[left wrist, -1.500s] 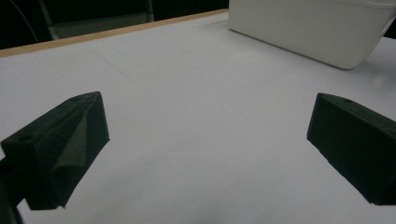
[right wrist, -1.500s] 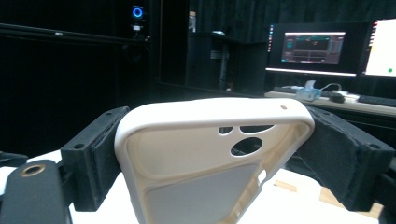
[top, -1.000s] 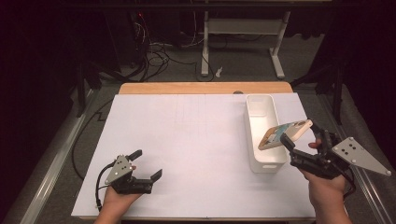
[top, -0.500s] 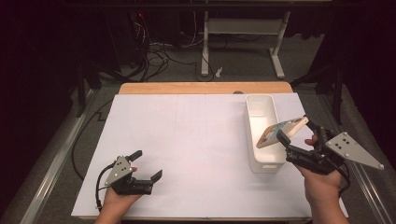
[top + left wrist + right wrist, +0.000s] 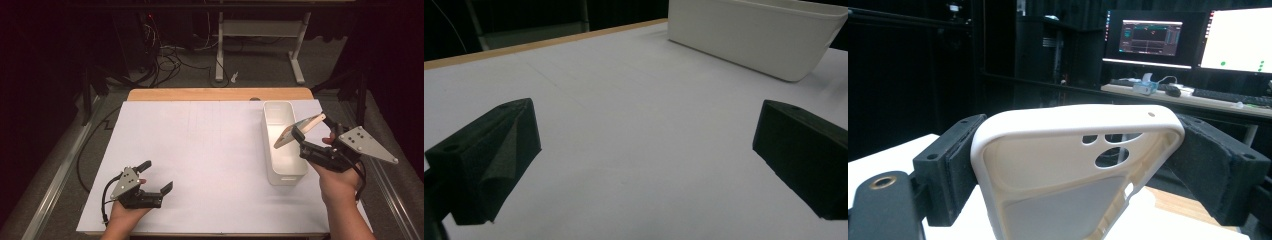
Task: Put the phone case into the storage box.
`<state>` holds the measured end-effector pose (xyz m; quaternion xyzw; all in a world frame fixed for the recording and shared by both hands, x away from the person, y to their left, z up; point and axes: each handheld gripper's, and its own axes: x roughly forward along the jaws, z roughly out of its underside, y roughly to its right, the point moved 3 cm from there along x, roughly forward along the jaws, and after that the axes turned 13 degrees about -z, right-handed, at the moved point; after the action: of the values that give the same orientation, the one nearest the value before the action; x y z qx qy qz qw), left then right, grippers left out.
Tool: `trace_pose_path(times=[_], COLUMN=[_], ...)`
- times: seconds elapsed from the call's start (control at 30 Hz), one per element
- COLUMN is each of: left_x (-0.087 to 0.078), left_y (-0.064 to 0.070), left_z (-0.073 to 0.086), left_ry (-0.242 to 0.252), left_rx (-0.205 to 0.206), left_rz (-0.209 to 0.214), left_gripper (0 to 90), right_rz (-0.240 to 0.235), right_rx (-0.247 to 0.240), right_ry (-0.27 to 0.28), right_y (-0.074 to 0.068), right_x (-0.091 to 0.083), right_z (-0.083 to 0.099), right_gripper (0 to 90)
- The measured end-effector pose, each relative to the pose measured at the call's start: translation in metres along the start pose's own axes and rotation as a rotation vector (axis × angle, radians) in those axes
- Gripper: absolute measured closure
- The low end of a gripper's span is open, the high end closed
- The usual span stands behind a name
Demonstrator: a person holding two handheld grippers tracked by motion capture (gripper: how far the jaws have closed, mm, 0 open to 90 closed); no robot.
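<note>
Left hand-held gripper [image 5: 155,181] sits low at the near-left of the counter [image 5: 210,150], held in the person's left hand [image 5: 125,212]. Jaws spread wide, nothing between them; the left gripper view has bare white counter surface in the gap and the bin's side wall farther off.

White bin [image 5: 283,145] stands on the right part of the counter, long side running away from the person, well apart from the left hand-held gripper.

Right hand-held gripper [image 5: 296,136] is raised at the right edge of the bin, held in the right hand [image 5: 340,182]. Jaws are clamped on a cream phone case [image 5: 299,129], one pad on each long edge. Case is tilted, in the air over the bin's right rim. In the right gripper view the phone case [image 5: 1073,170] shows its inner side and 3 camera cutouts. 2 monitors [image 5: 1193,40] glow on a desk in the background.
</note>
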<state>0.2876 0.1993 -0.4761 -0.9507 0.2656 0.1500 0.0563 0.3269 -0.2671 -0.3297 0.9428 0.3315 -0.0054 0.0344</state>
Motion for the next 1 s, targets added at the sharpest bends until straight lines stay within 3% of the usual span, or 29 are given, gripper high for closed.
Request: trace_pose_path(times=[1.0], left_x=[0.000], left_y=[0.000], left_z=[-0.001], left_ry=[0.009], left_rx=[0.007], left_rz=[0.003], left_gripper=[0.3], right_rz=[0.175], right_rx=[0.017], right_ry=[-0.073], right_y=[0.035], right_x=[0.070], right_z=[0.005], right_gripper=[13.0])
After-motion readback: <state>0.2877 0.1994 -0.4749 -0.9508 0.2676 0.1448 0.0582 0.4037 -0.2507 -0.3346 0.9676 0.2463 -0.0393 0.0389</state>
